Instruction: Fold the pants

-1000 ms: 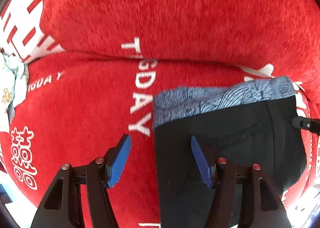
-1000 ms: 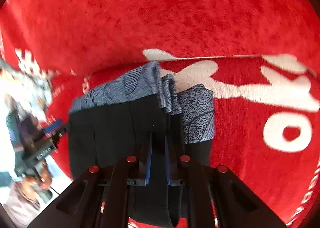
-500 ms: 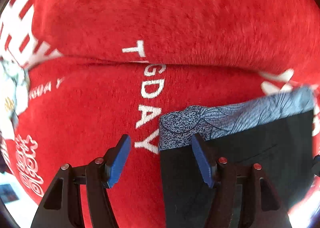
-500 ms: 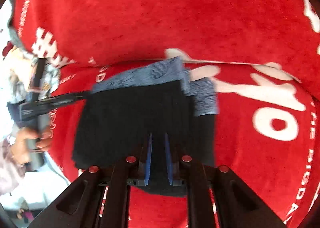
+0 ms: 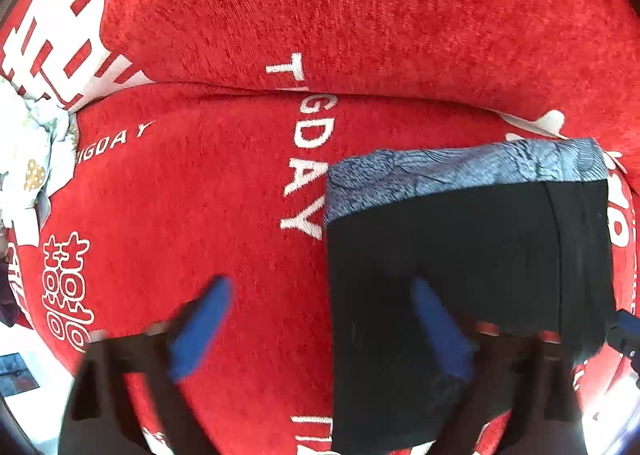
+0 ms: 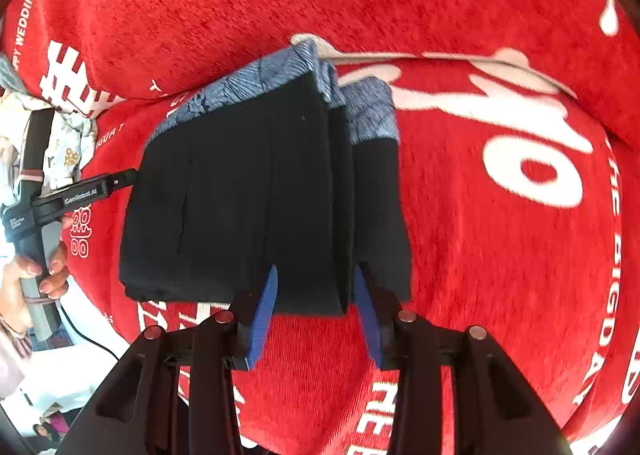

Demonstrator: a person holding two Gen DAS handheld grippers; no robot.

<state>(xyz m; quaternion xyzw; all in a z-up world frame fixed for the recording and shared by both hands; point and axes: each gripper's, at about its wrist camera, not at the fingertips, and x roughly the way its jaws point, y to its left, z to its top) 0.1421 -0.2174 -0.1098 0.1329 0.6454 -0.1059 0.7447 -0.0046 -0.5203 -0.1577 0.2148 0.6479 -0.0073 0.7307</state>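
On red cloth: folded pants, patterned bedding beyond.

Both wrist cameras look steeply down, from close, at the red cover; both views share the folded pants.

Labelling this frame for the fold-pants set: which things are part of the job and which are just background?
Job:
- black pants with blue-grey patterned waistband, folded on the cover
- left tongs, jaws just opened wide, nothing pinched
- right tongs, jaws just opening, pants' edge between them

Background:
- red sofa cover with white lettering
- pale patterned cloth at the left edge
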